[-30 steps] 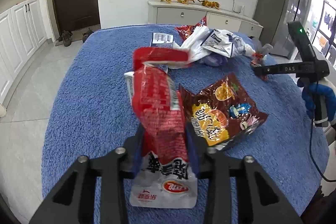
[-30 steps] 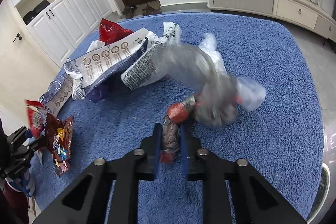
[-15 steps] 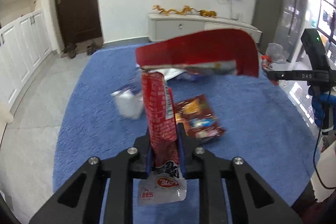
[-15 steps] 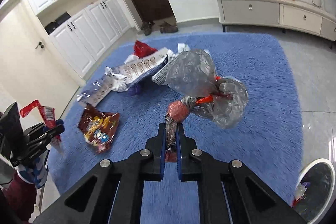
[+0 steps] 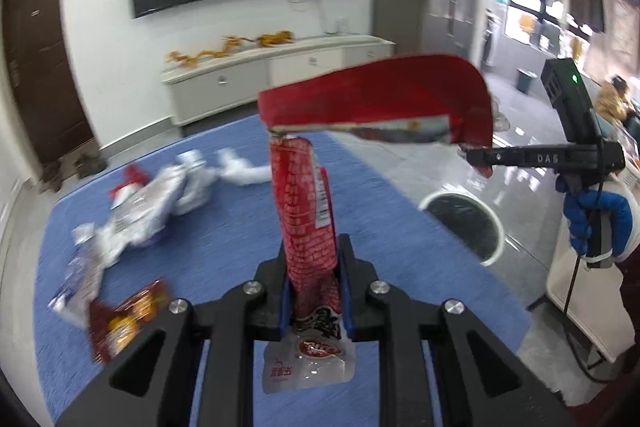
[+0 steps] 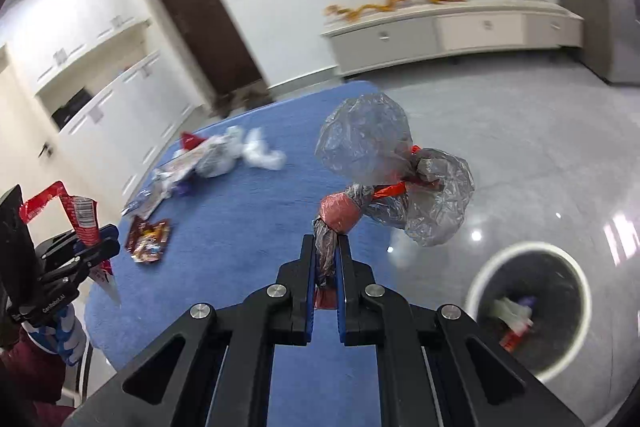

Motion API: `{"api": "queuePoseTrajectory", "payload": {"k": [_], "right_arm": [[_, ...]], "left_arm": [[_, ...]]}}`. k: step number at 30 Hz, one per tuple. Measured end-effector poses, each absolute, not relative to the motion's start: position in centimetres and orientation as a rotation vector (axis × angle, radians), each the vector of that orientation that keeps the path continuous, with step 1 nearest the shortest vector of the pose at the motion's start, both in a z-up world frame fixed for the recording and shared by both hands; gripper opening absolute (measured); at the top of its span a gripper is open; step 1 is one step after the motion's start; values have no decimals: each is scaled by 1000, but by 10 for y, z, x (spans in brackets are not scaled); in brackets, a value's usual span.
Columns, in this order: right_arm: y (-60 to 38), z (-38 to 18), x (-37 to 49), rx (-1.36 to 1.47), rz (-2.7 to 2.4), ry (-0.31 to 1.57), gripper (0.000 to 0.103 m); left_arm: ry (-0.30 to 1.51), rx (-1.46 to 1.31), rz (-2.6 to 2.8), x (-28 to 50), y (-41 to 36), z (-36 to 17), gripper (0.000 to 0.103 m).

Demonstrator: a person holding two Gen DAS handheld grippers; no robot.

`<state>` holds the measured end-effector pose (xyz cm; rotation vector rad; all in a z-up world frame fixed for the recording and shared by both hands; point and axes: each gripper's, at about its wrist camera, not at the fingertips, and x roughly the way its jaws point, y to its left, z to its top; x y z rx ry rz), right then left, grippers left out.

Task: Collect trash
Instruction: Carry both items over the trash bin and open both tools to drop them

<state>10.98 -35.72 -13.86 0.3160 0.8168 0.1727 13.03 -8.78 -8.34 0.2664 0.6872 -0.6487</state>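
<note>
My left gripper is shut on a red snack wrapper and holds it up in the air; its torn top flap bends to the right. My right gripper is shut on a crumpled clear plastic bag with red bits, held above the floor beside the table. A round white-rimmed trash bin with some rubbish inside stands on the floor at the lower right; it also shows in the left wrist view. Each gripper shows in the other's view, the right one and the left one.
The blue-covered table still carries a pile of white and silver wrappers and a brown snack bag. A white sideboard stands along the far wall. Grey glossy floor lies to the right of the table.
Both grippers have lifted their trash off the table and swung right, toward the floor side. The trash bin has come into fuller view in both cameras.
</note>
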Motion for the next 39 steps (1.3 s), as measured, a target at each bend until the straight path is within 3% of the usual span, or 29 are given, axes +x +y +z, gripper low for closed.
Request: {"api": "queuePoseTrajectory", "payload": {"k": [10,19,22,24,27,31,33,39], "right_arm": [[-479,-220,68,459,-63,887,8],[-544,-298,64,584,-162,986,10],[-556,-308,69,601,-168,1004,12],[-566,-316,70,599,-176,1023,13],[-570,-323,75,591,-191,1037,15],[-574,-327,72,586,-214,1036,32],[-575,-327,70,581,-223,1034,33],[-572,-312,59,557,-255,1016,33]], "left_arm": [[820,372,-863,166,-294,-101,19],[968,397,-948,187,-435,-169,32],[1000,393,-944,187,-458,-189,36],[1023,371,-930,187,-469,-202,46],[1045,361,-919,192,-478,-212,51],[1045,346,-925,192,-480,-217,55],[1047,336,-926,193,-477,-218,60],[1041,315,-922,189,-474,-211,61]]}}
